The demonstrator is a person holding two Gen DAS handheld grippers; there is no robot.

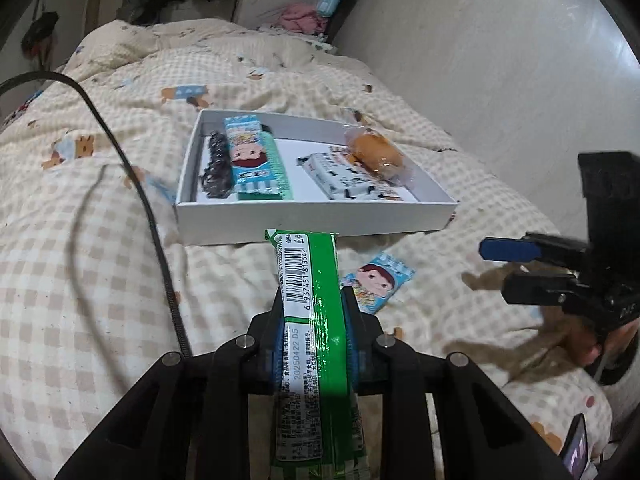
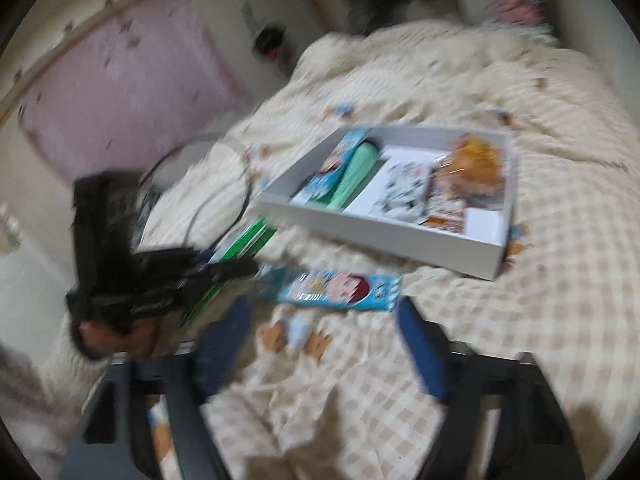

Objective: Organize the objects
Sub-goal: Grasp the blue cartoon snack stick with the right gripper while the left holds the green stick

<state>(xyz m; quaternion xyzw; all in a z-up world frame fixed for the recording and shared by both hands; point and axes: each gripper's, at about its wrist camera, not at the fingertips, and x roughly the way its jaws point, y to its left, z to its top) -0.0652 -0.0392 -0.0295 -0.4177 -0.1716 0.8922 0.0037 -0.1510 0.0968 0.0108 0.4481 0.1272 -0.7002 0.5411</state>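
My left gripper (image 1: 312, 300) is shut on a long green snack pack (image 1: 310, 280) with a barcode, held above the bed just short of the white box (image 1: 312, 220). The box holds a blue cartoon pack (image 1: 248, 152), a mint green pack, a black item, a white patterned pack (image 1: 348, 180) and an orange bun (image 1: 374, 154). A second blue cartoon pack (image 1: 378, 280) lies on the quilt in front of the box; in the blurred right wrist view it (image 2: 344, 292) lies just ahead of my open, empty right gripper (image 2: 324, 312). The right gripper also shows in the left wrist view (image 1: 516, 268).
A checked cream quilt (image 1: 100, 260) with bear prints covers the bed. A black cable (image 1: 152, 216) runs across it at the left. A wall (image 1: 500, 60) borders the bed on the right. Pink cloth (image 1: 298, 18) lies at the far end.
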